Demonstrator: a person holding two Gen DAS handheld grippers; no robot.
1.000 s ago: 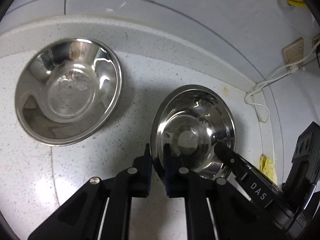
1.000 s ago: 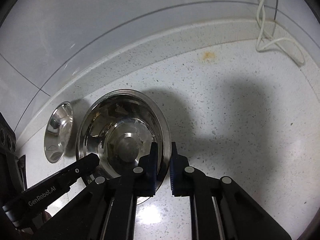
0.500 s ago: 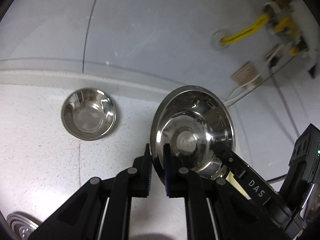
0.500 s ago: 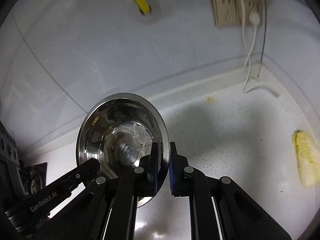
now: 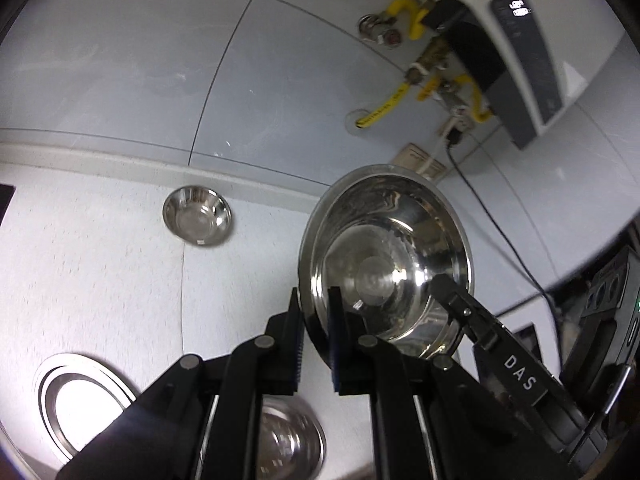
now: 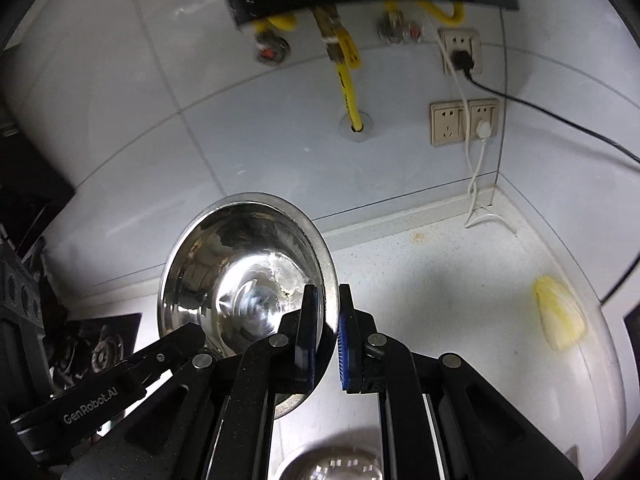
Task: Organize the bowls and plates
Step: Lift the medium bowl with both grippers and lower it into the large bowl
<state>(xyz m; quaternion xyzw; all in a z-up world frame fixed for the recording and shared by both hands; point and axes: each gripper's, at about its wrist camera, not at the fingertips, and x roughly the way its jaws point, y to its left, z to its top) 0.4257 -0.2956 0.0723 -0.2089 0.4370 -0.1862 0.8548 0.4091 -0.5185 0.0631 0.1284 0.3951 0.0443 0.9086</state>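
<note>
Both hand-held grippers pinch one steel bowl [image 5: 386,268] by opposite rims, left hand-held gripper [image 5: 316,340] and right hand-held gripper [image 6: 324,344], high above the table [image 5: 100,280]; a smaller bowl [image 5: 197,220] sits near its back edge.

Right tool [image 6: 325,340] clamps steel bowl [image 6: 240,276] rim, above counter [image 6: 460,280].

Steel bowls: three [image 5: 384,264] [image 5: 197,221] [image 5: 288,440]. Steel plate: one [image 5: 52,396]. Grippers: two [image 5: 316,340] [image 6: 326,340].
</note>
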